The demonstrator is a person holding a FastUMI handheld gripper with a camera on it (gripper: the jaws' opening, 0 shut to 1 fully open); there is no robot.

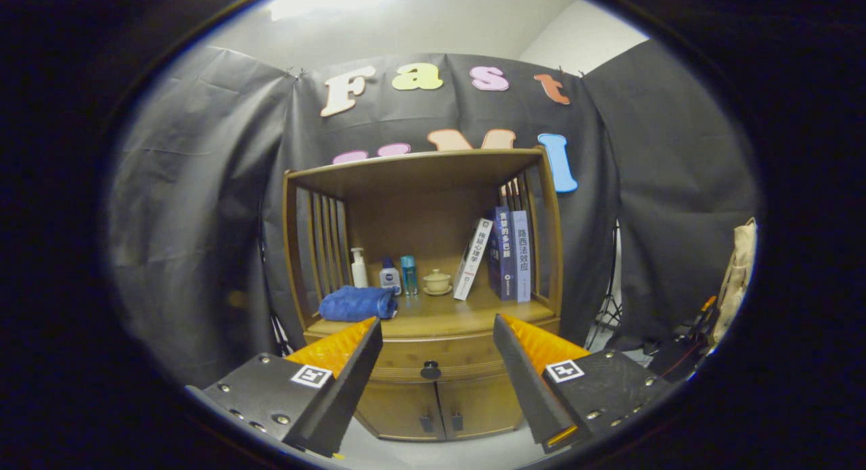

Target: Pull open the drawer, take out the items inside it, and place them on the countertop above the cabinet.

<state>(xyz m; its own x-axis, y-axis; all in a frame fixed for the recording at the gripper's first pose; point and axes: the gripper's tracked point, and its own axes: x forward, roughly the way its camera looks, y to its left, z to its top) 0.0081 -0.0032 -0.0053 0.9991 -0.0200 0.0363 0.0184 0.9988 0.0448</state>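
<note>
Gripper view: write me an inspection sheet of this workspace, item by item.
Surface: wooden countertop of the cabinet, partly occupied.
Job's things: drawer closed, round knob beyond the fingers; contents hidden.
Clutter: folded blue towel, pump bottle, two small bottles, lidded cup, three books, one leaning.
Grippers: gripper open, fingers apart, short of the drawer, touching nothing.
Cables: some by a stand to the cabinet's right.
Surroundings: black cloth wall, two lower cabinet doors shut.
</note>
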